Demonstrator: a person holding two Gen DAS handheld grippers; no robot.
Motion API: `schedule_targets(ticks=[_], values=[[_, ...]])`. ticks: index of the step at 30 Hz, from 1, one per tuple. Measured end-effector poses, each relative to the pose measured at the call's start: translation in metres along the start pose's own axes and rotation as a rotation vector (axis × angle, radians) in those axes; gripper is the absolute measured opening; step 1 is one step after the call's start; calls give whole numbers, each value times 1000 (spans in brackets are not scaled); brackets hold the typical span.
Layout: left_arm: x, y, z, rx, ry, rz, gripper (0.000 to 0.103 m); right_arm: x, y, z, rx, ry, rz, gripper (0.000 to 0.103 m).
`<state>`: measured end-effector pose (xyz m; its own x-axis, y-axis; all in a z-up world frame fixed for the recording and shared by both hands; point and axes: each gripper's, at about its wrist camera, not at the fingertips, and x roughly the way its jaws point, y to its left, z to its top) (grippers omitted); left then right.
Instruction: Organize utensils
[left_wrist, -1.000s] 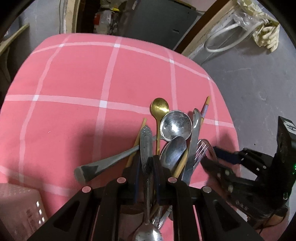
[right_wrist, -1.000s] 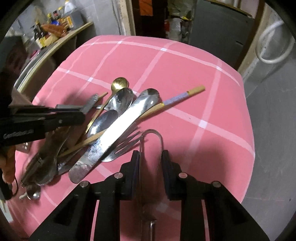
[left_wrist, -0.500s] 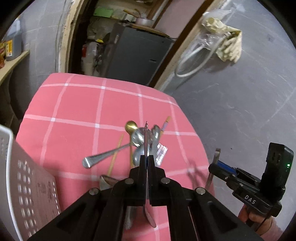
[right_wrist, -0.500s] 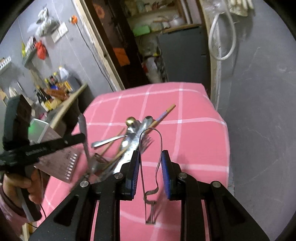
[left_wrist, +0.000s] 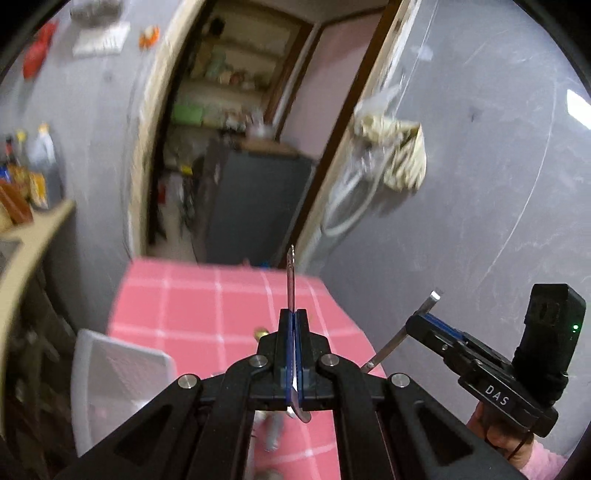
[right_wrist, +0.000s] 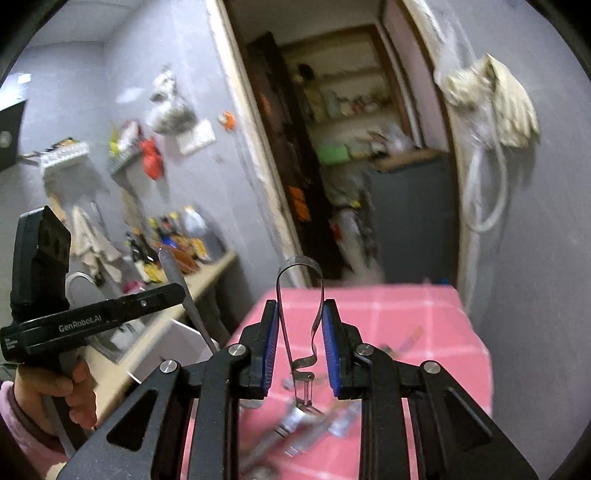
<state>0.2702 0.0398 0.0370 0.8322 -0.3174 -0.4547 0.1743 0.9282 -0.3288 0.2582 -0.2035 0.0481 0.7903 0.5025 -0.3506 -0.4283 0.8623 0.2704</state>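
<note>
My left gripper (left_wrist: 294, 325) is shut on a steel spoon (left_wrist: 291, 275), seen edge-on with its handle pointing up and away. My right gripper (right_wrist: 300, 317) is shut on looped metal tongs (right_wrist: 300, 264), bend upward, pressed between the blue pads (right_wrist: 271, 332). Both are held high above the pink checked table (left_wrist: 207, 306). The remaining utensils (right_wrist: 314, 421) lie blurred in a pile on the cloth below. The right gripper (left_wrist: 417, 321) also shows at the right of the left wrist view, and the left gripper (right_wrist: 177, 293) shows at the left of the right wrist view.
A white perforated basket (left_wrist: 110, 369) stands at the table's left edge. A counter with bottles (left_wrist: 29, 192) runs along the left wall. Behind the table is an open doorway (left_wrist: 240, 147), and gloves and a hose (left_wrist: 391, 155) hang on the grey wall.
Both grippers rose well above the table, tilting up toward level. The left closed on the spoon and lifted it from the pile. The right carried the tongs up.
</note>
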Motion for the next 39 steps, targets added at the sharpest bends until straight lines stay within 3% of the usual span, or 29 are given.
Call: schedule_targets(ticks=[6, 15, 21, 28, 35, 39], values=[[-55, 27, 29, 51, -93, 123, 2, 28, 53, 12, -12, -50, 138, 21], [-68, 54, 11, 120, -89, 233, 2, 77, 91, -23, 14, 22, 245, 21], [-54, 64, -20, 149, -56, 244, 2, 105, 94, -57, -11, 128, 244, 21], [-39, 85, -44, 47, 8, 244, 2, 123, 89, -86, -6, 237, 251, 21], [-37, 103, -55, -59, 53, 189, 2, 122, 88, -97, -8, 275, 263, 22], [-39, 108, -59, -106, 62, 165, 3, 114, 85, -95, -1, 261, 257, 32]])
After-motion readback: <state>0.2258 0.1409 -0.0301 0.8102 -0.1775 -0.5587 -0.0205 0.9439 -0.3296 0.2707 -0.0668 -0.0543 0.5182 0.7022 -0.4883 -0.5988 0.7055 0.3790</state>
